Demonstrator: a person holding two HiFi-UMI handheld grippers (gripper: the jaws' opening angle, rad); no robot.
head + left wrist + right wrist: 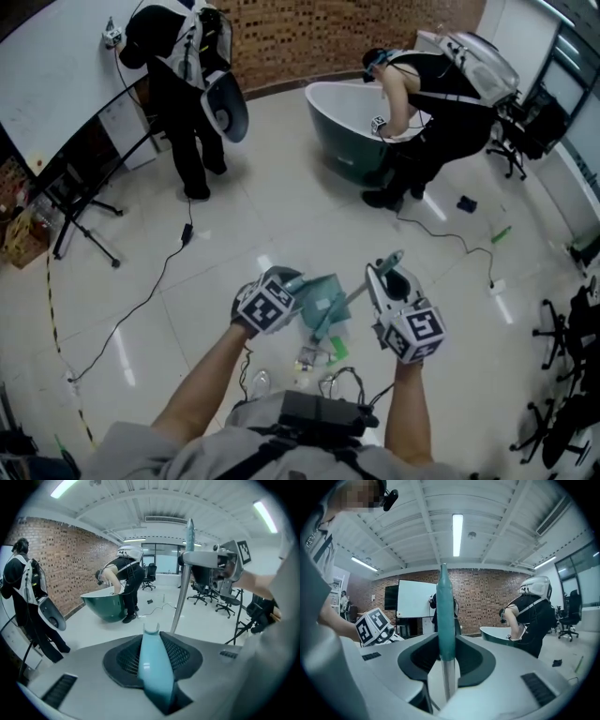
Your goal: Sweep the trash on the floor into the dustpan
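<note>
Left gripper [286,291] clamps the probably light, stiff pale-teal plastic dustpan [328,295] by its handle, right gripper [386,279] clamps the likely slick teal-sleeved metal broom pole [444,620], both above scattered floor trash [314,358]; those 2 handles look the right holds.

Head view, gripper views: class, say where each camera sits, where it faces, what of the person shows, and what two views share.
Head view: on the head, steeply down at the floor; forearms, left gripper, right gripper show.
Left gripper view: on that gripper, along its fingers gripping the dustpan handle, towards the tub; right gripper shows.
Right gripper view: on that gripper, along its fingers gripping the broom handle, towards the brick wall; left gripper shows.
Shared: both gripper views show the tub.
</note>
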